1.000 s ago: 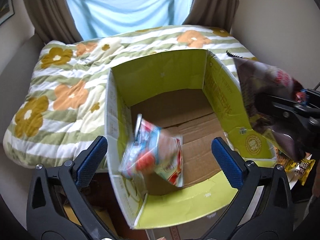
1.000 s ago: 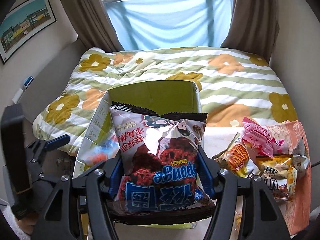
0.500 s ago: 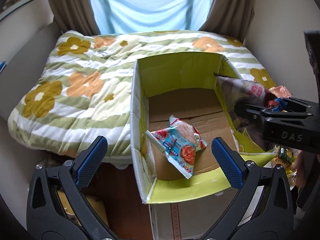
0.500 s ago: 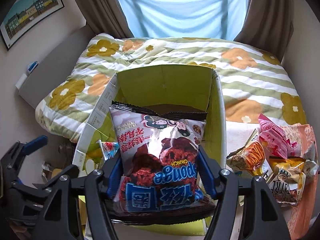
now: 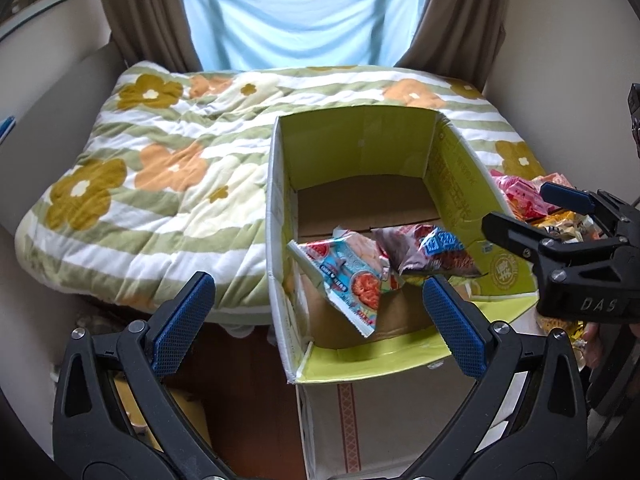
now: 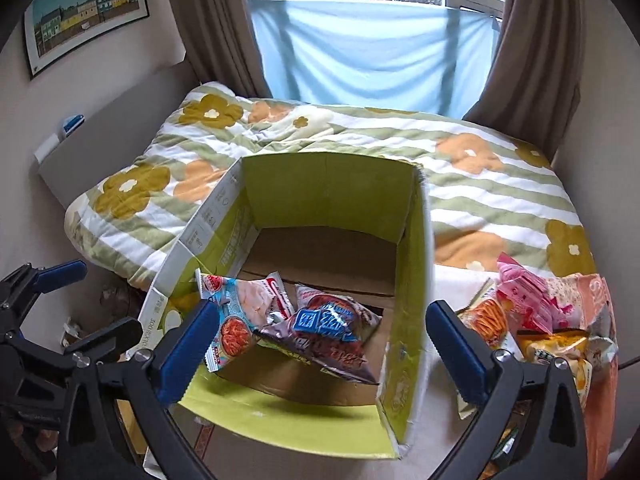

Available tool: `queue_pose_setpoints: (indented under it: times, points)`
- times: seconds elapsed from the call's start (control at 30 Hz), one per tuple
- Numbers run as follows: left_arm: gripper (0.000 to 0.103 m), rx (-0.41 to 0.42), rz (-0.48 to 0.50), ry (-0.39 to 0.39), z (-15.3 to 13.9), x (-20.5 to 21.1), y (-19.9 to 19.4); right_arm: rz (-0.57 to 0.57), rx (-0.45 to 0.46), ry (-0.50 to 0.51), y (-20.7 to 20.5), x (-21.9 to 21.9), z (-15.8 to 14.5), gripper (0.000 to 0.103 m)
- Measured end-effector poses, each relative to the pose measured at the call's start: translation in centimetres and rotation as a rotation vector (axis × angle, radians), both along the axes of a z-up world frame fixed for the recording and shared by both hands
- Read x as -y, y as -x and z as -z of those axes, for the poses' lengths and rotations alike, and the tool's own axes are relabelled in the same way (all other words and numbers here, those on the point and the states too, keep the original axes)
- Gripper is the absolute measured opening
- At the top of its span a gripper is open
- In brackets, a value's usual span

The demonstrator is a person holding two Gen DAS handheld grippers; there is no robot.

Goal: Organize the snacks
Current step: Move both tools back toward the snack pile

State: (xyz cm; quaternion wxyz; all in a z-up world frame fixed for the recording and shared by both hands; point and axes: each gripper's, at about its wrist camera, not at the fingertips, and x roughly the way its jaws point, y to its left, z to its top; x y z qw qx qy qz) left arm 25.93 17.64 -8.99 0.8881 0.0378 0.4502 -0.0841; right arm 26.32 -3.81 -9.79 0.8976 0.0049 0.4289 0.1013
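An open cardboard box (image 5: 460,184) (image 6: 412,264) with green inner flaps stands in front of the bed. Inside lie a light-blue snack packet (image 5: 348,276) (image 6: 240,312) and a dark brown crunch bag (image 5: 432,252) (image 6: 328,332), side by side. My left gripper (image 5: 316,320) is open and empty, held above the box's near left corner. My right gripper (image 6: 320,344) is open and empty above the box's near edge; it also shows at the right in the left wrist view (image 5: 560,220).
A pile of several snack packets (image 6: 536,312) (image 5: 532,200) lies on an orange cloth right of the box. A bed with a flowered quilt (image 5: 160,168) (image 6: 480,160) is behind. Dark floor and another box (image 5: 360,420) lie below.
My right gripper has opened and let go of the dark brown bag, which now lies in the box beside the blue packet. Both grippers have drawn back from the box.
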Motion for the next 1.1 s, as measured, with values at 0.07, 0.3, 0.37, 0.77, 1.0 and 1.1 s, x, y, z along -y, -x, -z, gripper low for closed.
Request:
queue_pose_setpoints:
  times: [0.07, 0.3, 0.37, 0.77, 1.0, 1.1]
  points:
    - [0.103, 0.010, 0.015, 0.006, -0.3, 0.2, 0.2, 0.022, 0.005, -0.003, 0.4, 0.6, -0.7, 0.103]
    - [0.103, 0.041, 0.121, 0.052, -1.6, 2.5, 0.3, 0.119, 0.035, 0.019, 2.8, 3.7, -3.1, 0.103]
    - [0.103, 0.042, 0.154, 0.062, -1.7, 3.5, 0.4, 0.146, 0.031, 0.036, 3.5, 4.9, -3.7, 0.103]
    - [0.103, 0.035, 0.249, 0.080, -1.7, 10.5, 3.5, 0.208, 0.012, 0.049, 8.0, 15.1, -5.1, 0.103]
    - [0.103, -0.011, 0.203, 0.102, -0.7, 16.9, 6.7, 0.119, -0.007, 0.079, 9.0, 20.4, -4.2, 0.103]
    - [0.103, -0.066, 0.193, 0.129, 0.3, 20.4, 8.4, 0.047, -0.022, 0.087, 9.3, 22.7, -3.8, 0.103]
